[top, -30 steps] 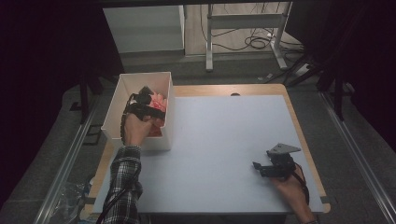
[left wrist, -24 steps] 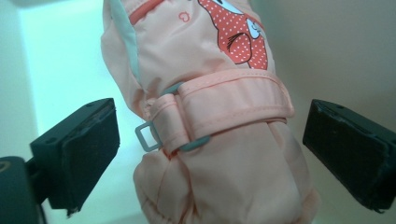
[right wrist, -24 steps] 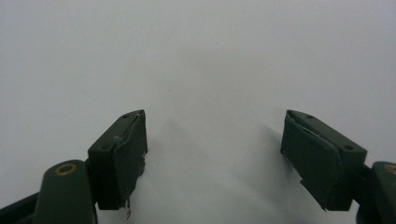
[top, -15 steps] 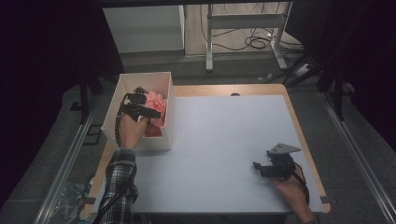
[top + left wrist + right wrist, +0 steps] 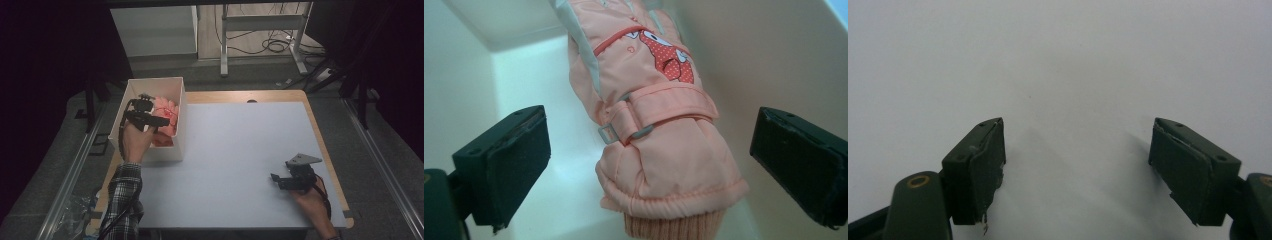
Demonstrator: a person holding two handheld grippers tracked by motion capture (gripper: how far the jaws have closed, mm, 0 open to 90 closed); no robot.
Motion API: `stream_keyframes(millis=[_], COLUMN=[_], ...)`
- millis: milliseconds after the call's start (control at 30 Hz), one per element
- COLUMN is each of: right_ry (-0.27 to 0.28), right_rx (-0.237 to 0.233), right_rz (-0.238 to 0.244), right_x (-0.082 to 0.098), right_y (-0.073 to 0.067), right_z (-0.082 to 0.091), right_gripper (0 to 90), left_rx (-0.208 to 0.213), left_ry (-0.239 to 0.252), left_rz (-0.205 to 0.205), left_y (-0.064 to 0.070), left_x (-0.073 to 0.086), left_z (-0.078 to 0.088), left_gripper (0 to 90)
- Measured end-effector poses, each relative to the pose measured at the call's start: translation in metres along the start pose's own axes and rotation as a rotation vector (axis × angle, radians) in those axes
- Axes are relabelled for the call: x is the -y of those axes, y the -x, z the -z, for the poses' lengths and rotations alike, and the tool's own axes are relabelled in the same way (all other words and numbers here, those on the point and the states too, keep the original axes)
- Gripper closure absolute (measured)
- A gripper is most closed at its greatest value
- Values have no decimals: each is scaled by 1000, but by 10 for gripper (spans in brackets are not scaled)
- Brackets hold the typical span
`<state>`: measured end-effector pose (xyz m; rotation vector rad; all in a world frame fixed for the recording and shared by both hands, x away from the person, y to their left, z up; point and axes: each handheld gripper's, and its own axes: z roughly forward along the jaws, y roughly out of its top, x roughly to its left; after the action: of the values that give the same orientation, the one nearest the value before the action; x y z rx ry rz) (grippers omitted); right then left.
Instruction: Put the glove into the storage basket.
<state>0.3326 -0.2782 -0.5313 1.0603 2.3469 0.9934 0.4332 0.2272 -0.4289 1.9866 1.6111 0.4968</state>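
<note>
Left gripper (image 5: 649,150) has risen over one pink glove (image 5: 654,125) in one box (image 5: 177,100).

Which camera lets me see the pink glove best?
The left gripper view: the pink glove lies close up between the open tool's pads, strap and cartoon patch clear. The high view shows it small inside the white box, partly behind the left tool.

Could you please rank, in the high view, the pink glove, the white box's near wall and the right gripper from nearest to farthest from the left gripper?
1. Pink glove, just beyond the left gripper, inside the box.
2. White box's near wall, below it.
3. Right gripper, far across the table.
</note>
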Motion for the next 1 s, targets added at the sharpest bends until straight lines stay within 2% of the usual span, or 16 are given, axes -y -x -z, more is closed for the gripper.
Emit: stream_keyframes(millis=[200, 267, 467, 600, 1000], right_ry=[0, 0, -1, -1, -3], right_rx=[1, 1, 3, 3, 4], right_rz=[0, 1, 1, 1, 2], right_x=[0, 0, 0, 0, 0], right_y=[0, 0, 0, 0, 0], right_z=[0, 0, 0, 0, 0], right_gripper=[228, 228, 228, 227, 226], left_rx=[15, 34, 46, 77, 101], left_ry=[6, 18, 42, 56, 113], left_rz=[-42, -48, -74, -82, -160], left_y=[3, 3, 5, 6, 21], left_x=[5, 8, 16, 22, 41], left_z=[8, 13, 24, 29, 48], left_gripper=[29, 28, 26, 24, 19])
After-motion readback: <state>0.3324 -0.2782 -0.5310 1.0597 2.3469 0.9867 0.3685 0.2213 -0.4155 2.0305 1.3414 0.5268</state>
